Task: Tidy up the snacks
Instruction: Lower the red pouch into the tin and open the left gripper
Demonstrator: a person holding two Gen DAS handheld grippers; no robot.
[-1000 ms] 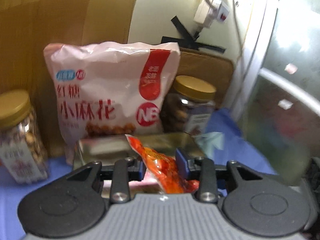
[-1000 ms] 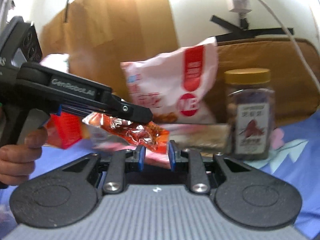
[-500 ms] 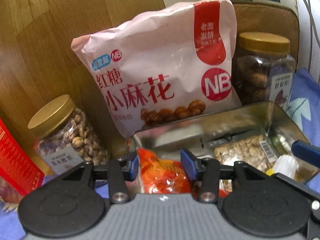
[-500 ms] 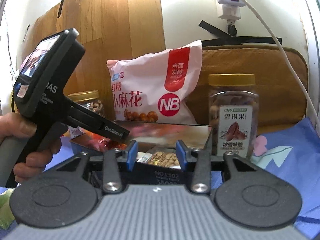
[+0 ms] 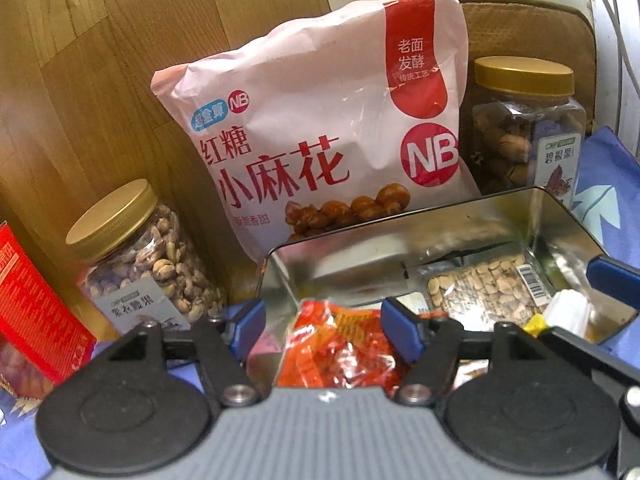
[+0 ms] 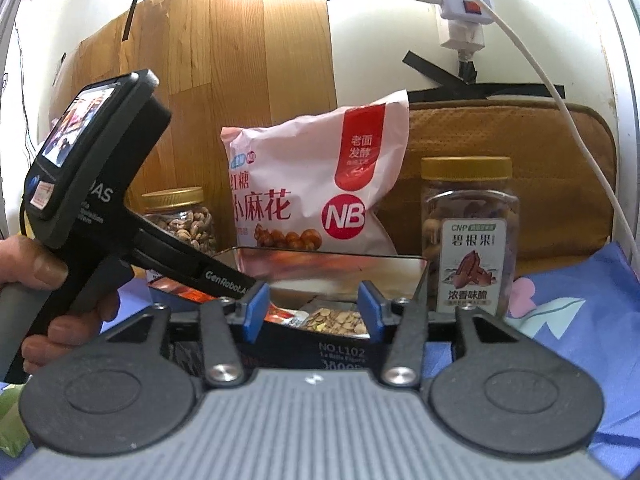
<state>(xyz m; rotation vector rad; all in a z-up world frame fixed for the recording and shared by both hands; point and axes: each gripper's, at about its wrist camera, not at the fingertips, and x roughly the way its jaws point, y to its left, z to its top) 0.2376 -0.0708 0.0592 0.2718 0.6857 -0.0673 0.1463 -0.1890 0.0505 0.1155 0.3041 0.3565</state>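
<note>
An open metal tin (image 5: 448,236) (image 6: 416,276) lies on the blue cloth. An orange-red snack packet (image 5: 340,352) lies at its near left end, between the wide-apart fingers of my left gripper (image 5: 322,330), which is open and not touching it. A clear packet of seeds (image 5: 480,292) (image 6: 336,316) lies in the tin's right part. My right gripper (image 6: 312,312) is open and empty just in front of the tin; one of its blue fingertips (image 5: 612,276) shows in the left wrist view.
A pink bag of twists (image 5: 320,140) (image 6: 320,184) leans on the wooden panel behind the tin. A gold-lidded nut jar (image 5: 140,264) stands at left, a pecan jar (image 5: 528,120) (image 6: 470,236) at right, and a red box (image 5: 36,312) at far left.
My left gripper carried the orange-red packet down into the tin and opened, letting it go. My right gripper opened and drew back from the packet.
</note>
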